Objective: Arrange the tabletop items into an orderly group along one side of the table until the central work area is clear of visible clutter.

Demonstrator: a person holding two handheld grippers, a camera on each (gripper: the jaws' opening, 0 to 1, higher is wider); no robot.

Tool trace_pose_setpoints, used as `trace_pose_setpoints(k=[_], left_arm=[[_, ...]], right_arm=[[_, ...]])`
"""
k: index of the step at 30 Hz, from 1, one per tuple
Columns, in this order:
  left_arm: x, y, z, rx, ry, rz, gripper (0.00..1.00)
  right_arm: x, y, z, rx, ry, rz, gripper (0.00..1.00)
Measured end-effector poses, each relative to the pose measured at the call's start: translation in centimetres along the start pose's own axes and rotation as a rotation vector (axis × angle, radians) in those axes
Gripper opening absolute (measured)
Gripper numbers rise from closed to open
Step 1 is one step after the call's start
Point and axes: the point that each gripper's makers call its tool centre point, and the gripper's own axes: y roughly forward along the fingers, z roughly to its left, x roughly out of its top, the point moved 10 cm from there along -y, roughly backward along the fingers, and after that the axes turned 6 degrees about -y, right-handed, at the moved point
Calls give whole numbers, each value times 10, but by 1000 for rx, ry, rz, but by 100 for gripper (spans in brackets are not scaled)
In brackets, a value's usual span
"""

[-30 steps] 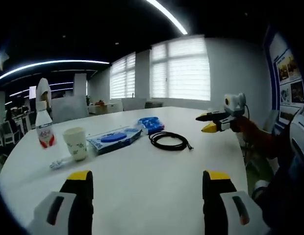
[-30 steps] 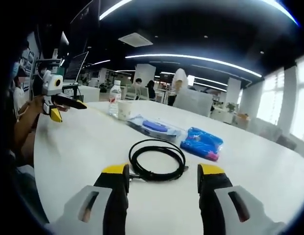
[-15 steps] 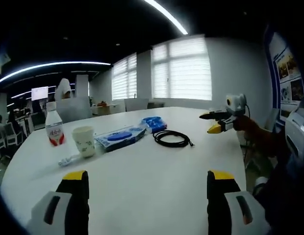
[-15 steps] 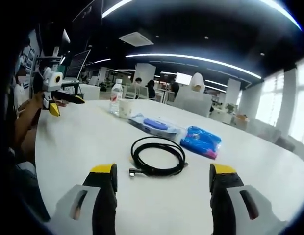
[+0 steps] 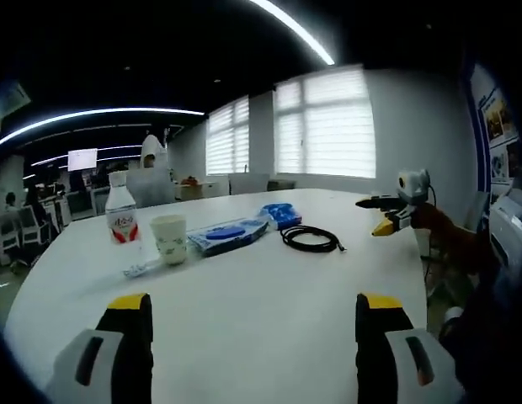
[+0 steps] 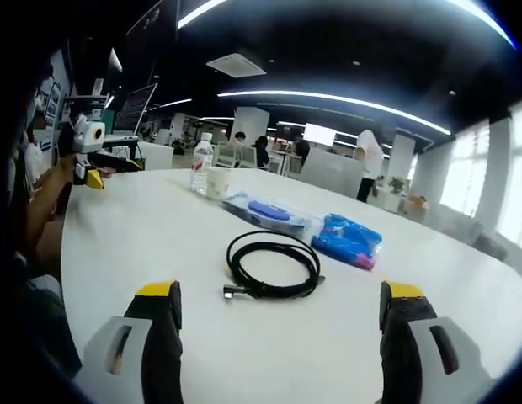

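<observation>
On the white table [image 5: 261,286] stand a water bottle [image 5: 120,220] and a paper cup [image 5: 169,239], with a small clear wrapper [image 5: 141,268] lying by the cup. Past them lie a clear packet with a blue disc [image 5: 227,236], a blue packet [image 5: 282,215] and a coiled black cable [image 5: 311,241]. My left gripper [image 5: 254,303] is open and empty, well short of them. The right gripper [image 6: 280,292] is open too, just short of the cable [image 6: 272,265]. The blue packet [image 6: 348,240], clear packet [image 6: 268,212], cup [image 6: 216,183] and bottle [image 6: 200,175] lie beyond.
The other gripper [image 5: 383,215] hovers at the table's right edge, held by a hand. In the right gripper view, the left gripper [image 6: 97,168] hovers at the far left. Bare table surface lies in front of both. Office desks, chairs and people stand in the background.
The right gripper's jaws have spread wider. Both views have shifted a little with the hands. The items on the table have not moved. A person in white walks in the background.
</observation>
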Motion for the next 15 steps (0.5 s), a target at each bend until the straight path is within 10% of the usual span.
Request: trace_pose_setpoints(k=[15], left_arm=[[-3,-13,11,46,-10,-13,100]], right_arm=[[-9,-7,-13,-12,34,7,100]])
